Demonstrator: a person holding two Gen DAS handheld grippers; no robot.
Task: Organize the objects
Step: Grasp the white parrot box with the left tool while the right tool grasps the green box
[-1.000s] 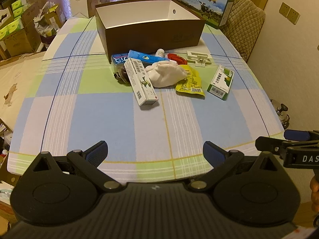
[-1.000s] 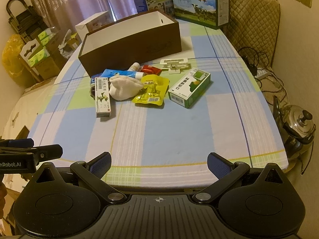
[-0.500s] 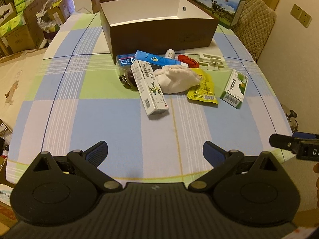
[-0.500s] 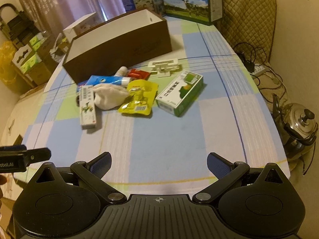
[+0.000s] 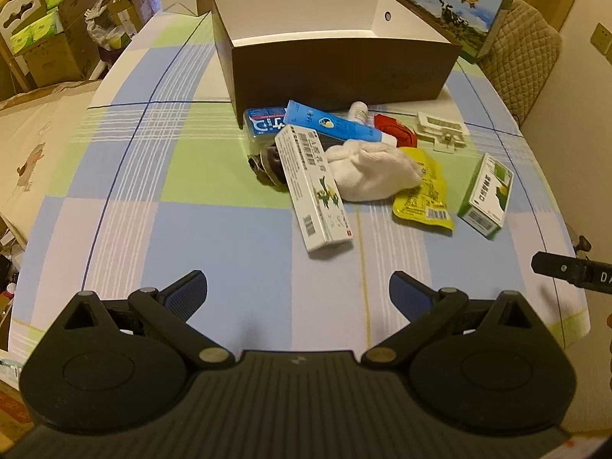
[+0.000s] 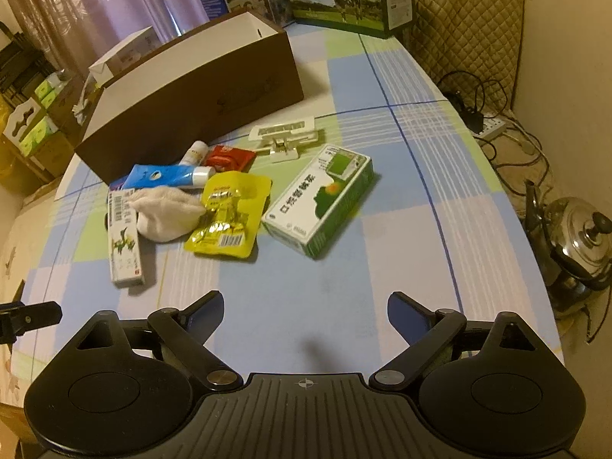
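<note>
green box (image 6: 321,202) | ahead of right tool (image 6: 305,311) | jaws closing, empty

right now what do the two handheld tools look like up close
Both are matte black plastic. The left tool and right tool each have two angled fingers with blue ribbed pads, silver pivot pins, round discs on triangular link arms, and a ribbed grey centre plate. White lettering marks the right tool's side.

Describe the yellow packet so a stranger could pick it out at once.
Start at the big brown open box on the checked tablecloth; a pile of small items lies in front of it. The yellow packet lies flat between the white sock and the green-and-white carton, the only bright yellow foil pouch there.
</note>
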